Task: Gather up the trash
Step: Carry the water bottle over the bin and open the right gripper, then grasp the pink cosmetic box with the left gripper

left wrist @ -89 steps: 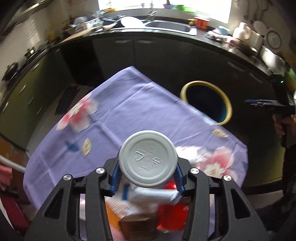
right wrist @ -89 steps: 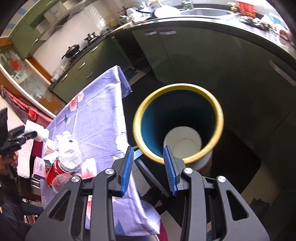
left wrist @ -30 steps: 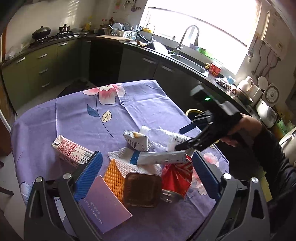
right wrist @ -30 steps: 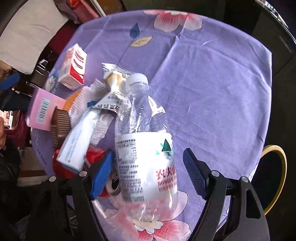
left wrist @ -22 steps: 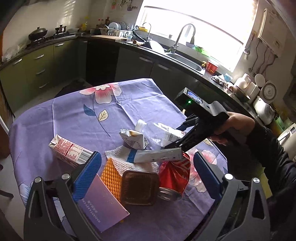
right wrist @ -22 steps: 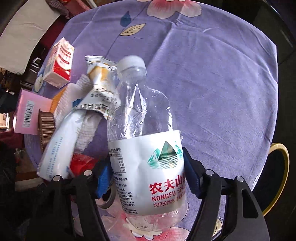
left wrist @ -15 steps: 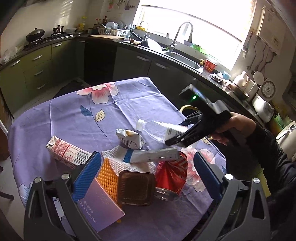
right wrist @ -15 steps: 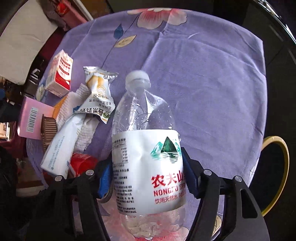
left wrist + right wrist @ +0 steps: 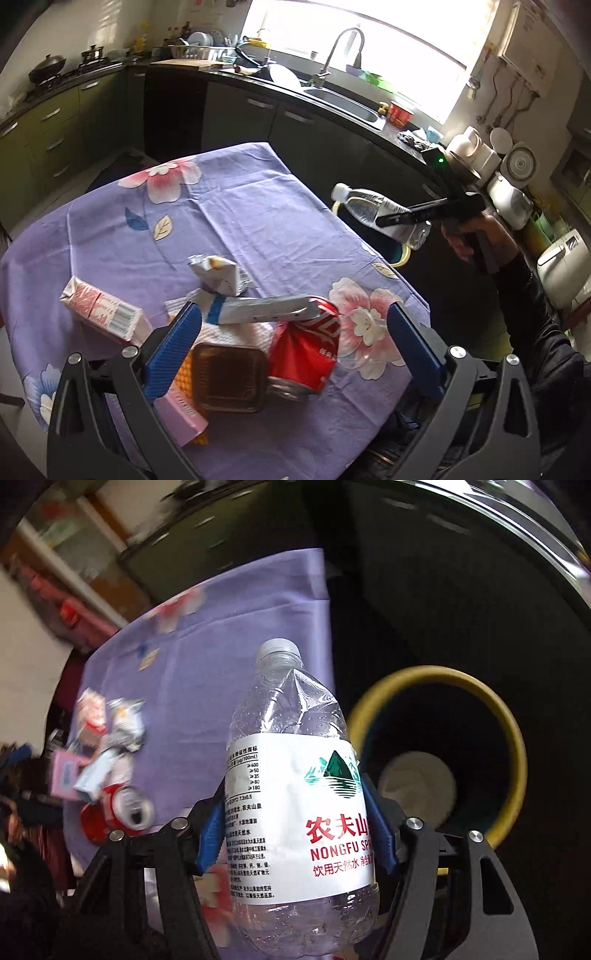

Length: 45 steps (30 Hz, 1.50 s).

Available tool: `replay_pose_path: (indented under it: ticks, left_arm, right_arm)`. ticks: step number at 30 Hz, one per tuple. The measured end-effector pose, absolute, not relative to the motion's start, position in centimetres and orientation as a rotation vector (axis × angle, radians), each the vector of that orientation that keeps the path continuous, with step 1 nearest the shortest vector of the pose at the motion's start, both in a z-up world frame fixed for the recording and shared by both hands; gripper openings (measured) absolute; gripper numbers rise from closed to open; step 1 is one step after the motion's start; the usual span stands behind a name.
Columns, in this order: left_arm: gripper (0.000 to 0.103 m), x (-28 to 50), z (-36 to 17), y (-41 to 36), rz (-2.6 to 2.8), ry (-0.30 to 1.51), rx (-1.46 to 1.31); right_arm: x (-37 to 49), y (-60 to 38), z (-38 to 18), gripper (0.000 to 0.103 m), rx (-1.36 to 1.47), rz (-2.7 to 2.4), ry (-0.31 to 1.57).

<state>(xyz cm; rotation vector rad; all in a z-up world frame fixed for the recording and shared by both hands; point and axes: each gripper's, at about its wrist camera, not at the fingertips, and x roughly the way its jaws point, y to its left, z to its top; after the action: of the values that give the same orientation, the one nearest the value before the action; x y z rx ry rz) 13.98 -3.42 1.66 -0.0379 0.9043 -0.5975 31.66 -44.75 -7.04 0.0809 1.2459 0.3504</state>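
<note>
Only the right wrist view looks down into the bin (image 9: 515, 746), a dark tub with a yellow rim standing on the floor just past the right edge of the counter (image 9: 229, 642); something pale and round lies at its bottom. The left wrist view shows just a sliver of that rim (image 9: 404, 254) behind the bottle, but lays out the rest of the trash on the purple flowered cloth: a crushed red can (image 9: 306, 354), a flattened tube (image 9: 266, 309) resting across it, a brown square tub (image 9: 229, 376), a small carton (image 9: 101, 308), a crumpled wrapper (image 9: 218, 275) and a pink box (image 9: 177, 410).

The bottle (image 9: 295, 805) is clear plastic, dented near the shoulder, empty, with a white cap and a white label bearing a green mountain and red lettering. It is off the counter, in the air beside the bin's mouth.

The right tongs (image 9: 291, 830) pinch the bottle at its label, blue pads pressed on both sides. The left tongs (image 9: 291, 350) are spread wide, holding nothing, near the can and the tub.
</note>
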Motion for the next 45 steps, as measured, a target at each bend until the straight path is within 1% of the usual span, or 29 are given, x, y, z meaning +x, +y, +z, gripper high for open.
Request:
replay_pose_path:
  ticks: [7, 13, 17, 19, 24, 31, 34, 39, 45]
  left_arm:
    - [0.096, 14.7, 2.0, -6.1, -0.653, 0.919, -0.061]
    - [0.096, 14.8, 2.2, -7.5, -0.679, 0.916, -0.049]
    - [0.096, 14.9, 2.1, -8.2, -0.683, 0.92, -0.049]
    - [0.096, 14.6, 2.2, -8.6, -0.694, 0.909, -0.029]
    - [0.096, 13.9, 2.4, -9.6, -0.733, 0.896, -0.005]
    - [0.096, 12.6, 1.8, -10.6, -0.792, 0.909, -0.009]
    - [0.096, 12.2, 1.5, -10.5, -0.773, 0.924, -0.001]
    - [0.096, 11.9, 0.6, -7.9, -0.656, 0.949, 0.005]
    - [0.096, 12.7, -1.6, -3.2, -0.533, 1.025, -0.047]
  right_arm:
    - [34.4, -52.7, -11.9, 0.065, 0.178, 0.133, 1.293]
    - [36.6, -53.7, -16.3, 0.064, 0.199, 0.084, 1.33]
    - [37.4, -53.9, -17.7, 0.065, 0.202, 0.065, 1.321]
    - [37.3, -54.1, -17.6, 0.072, 0.182, 0.017, 1.303]
    - [34.5, -54.1, -14.5, 0.072, 0.242, 0.057, 1.233]
    - [26.4, -52.2, -9.5, 0.074, 0.279, 0.187, 1.11]
    - [22.9, -51.0, -8.7, 0.075, 0.282, 0.22, 1.089]
    - [19.3, -49.7, -8.9, 0.076, 0.275, 0.247, 1.075]
    - [18.6, -48.7, -10.0, 0.075, 0.259, 0.276, 1.097]
